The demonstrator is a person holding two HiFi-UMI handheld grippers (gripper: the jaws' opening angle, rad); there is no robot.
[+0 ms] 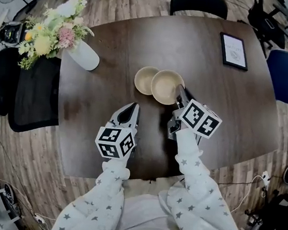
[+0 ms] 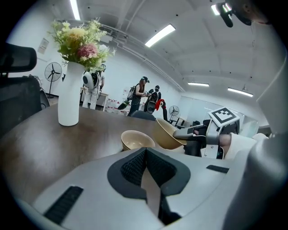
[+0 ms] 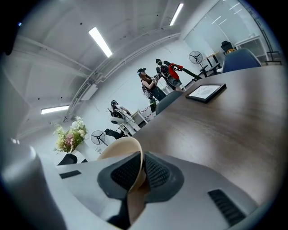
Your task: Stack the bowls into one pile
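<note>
- Your right claw is clamped on the rim of the tilted bowl, with the tan wall pinched between the two pads.
- In the head view that bowl sits at the centre of the frame. It leans over the right edge of the resting bowl, which stands upright on the dark table.
- Your left claw is closed on nothing, its pads pressed together. In the head view it is at lower centre, on your side of both bowls and apart from them.
- A white vase of flowers stands at the upper left, and a framed sign lies flat at the upper right. Both are well apart from the bowls.
- A black chair is at the top edge, a blue chair at the right edge, and another dark seat along the left edge. All three are cut off by the frame.
- You cannot tell from any view whether the two bowls touch where they overlap.
- In the right gripper view the tilted bowl fills the space ahead of the jaws and hides the resting bowl.
- In the left gripper view the tilted bowl covers part of your right claw.
- The people far behind the table are too small to make out.
</note>
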